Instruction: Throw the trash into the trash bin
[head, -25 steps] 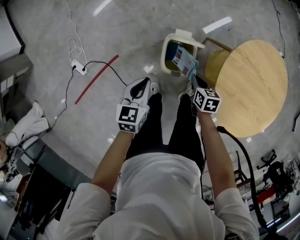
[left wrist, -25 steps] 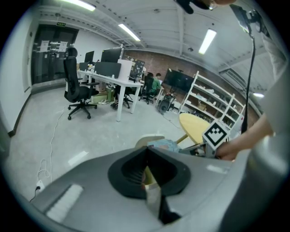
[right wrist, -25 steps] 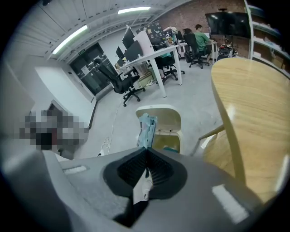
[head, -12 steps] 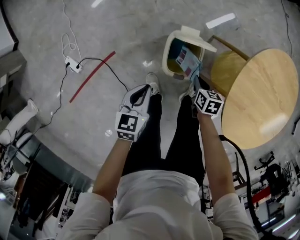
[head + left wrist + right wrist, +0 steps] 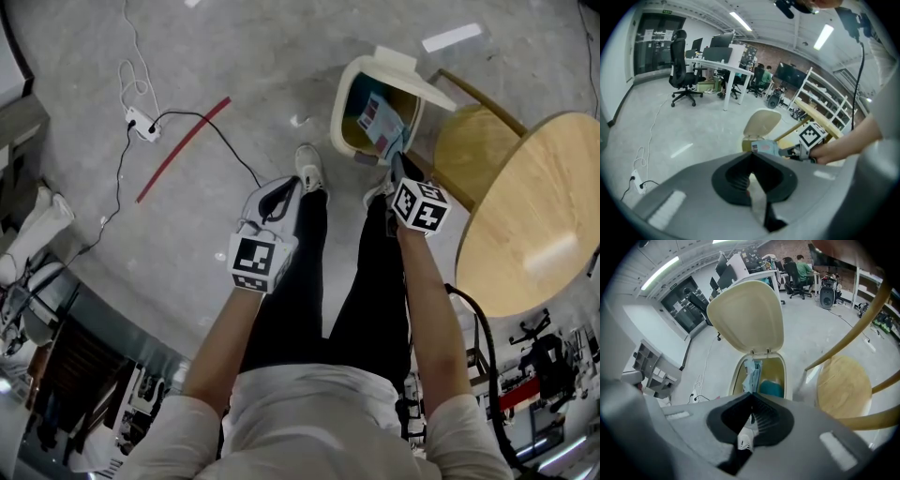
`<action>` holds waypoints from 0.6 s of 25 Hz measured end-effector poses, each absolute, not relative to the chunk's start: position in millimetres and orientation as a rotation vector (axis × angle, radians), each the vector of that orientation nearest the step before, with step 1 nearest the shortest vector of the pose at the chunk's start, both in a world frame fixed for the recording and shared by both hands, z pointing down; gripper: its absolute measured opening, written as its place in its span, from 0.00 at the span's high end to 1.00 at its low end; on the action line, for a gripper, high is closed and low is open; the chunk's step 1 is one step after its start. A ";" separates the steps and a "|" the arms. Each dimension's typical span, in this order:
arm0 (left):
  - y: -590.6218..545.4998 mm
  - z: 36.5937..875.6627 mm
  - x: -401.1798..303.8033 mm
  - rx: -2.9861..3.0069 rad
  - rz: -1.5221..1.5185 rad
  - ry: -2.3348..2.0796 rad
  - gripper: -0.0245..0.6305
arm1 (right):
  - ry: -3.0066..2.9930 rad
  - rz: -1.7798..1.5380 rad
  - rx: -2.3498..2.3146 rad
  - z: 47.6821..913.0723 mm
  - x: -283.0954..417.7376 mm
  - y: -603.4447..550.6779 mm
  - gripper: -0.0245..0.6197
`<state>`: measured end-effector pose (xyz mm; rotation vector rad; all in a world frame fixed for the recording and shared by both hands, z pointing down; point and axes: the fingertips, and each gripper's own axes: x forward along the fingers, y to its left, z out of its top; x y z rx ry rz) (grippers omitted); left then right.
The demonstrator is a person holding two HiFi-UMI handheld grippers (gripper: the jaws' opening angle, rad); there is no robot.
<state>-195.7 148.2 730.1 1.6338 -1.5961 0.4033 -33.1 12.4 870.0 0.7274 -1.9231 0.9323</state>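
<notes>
Pinching a blue packet point(image 5: 380, 122), print unreadable, right fingers point(image 5: 397, 169) hover over bin point(image 5: 337, 114); left fingers point(image 5: 269, 201) together.

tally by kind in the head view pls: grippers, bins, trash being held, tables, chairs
grippers: 2, left gripper and right gripper
trash bin: 1
wrapper held by the right gripper: 1
round table: 1
wooden chair: 1
total: 6
</notes>
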 end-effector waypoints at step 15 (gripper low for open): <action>144.3 763.0 -191.8 1.615 0.384 -1.584 0.95 | -1.933 0.941 0.738 903.4 -35.4 7.8 0.84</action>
